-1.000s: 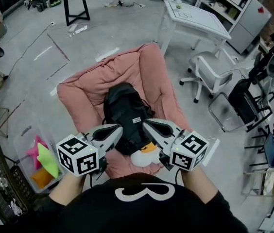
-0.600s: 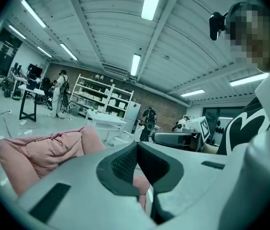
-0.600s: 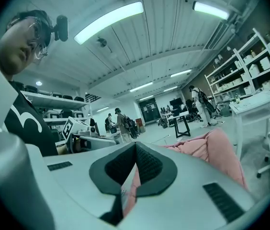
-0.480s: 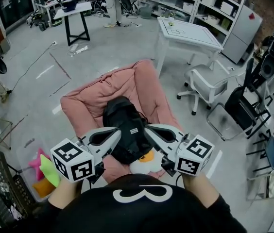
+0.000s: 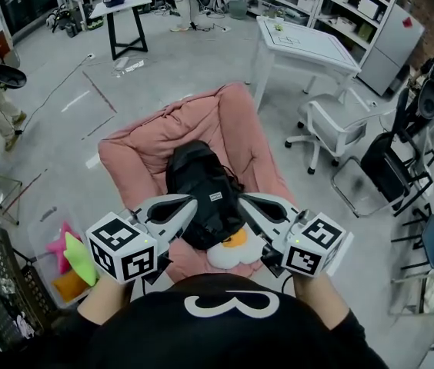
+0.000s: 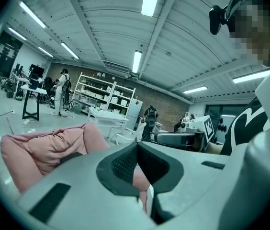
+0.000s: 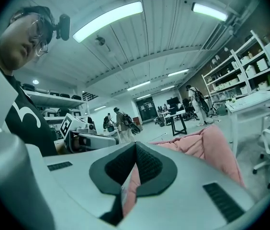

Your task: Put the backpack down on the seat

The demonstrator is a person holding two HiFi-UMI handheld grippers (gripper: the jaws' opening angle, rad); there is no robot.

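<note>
The pink seat (image 5: 136,156) is the largest thing here, a slumped, cushion-like chair on the grey floor. Its length runs away from the person. The same pink fabric shows past the jaws in both gripper views (image 6: 44,150) (image 7: 207,145).

The black backpack (image 5: 201,194) lies in the seat's middle hollow, resting on the fabric. Its long axis follows the seat's length, from close to the person out toward the far end, and it leans slightly left as it goes. The rounded end points away from the person. The broader end lies nearest, against a white and orange plush (image 5: 236,246) at the seat's near edge. A small label faces up on the backpack's right half.

The left gripper (image 5: 190,204) (image 6: 137,150) has its 2 jaws pressed together with nothing between them. Its tip lies at the backpack's left edge, but whether it touches cannot be told. The right gripper (image 5: 244,202) (image 7: 136,152) is likewise clenched on nothing, with its tip just beside the backpack's right edge.

Beyond the seat stand a white table (image 5: 305,37) and a white chair (image 5: 332,121). A clear bin (image 5: 41,229) of bright toys sits on the floor to the left.
</note>
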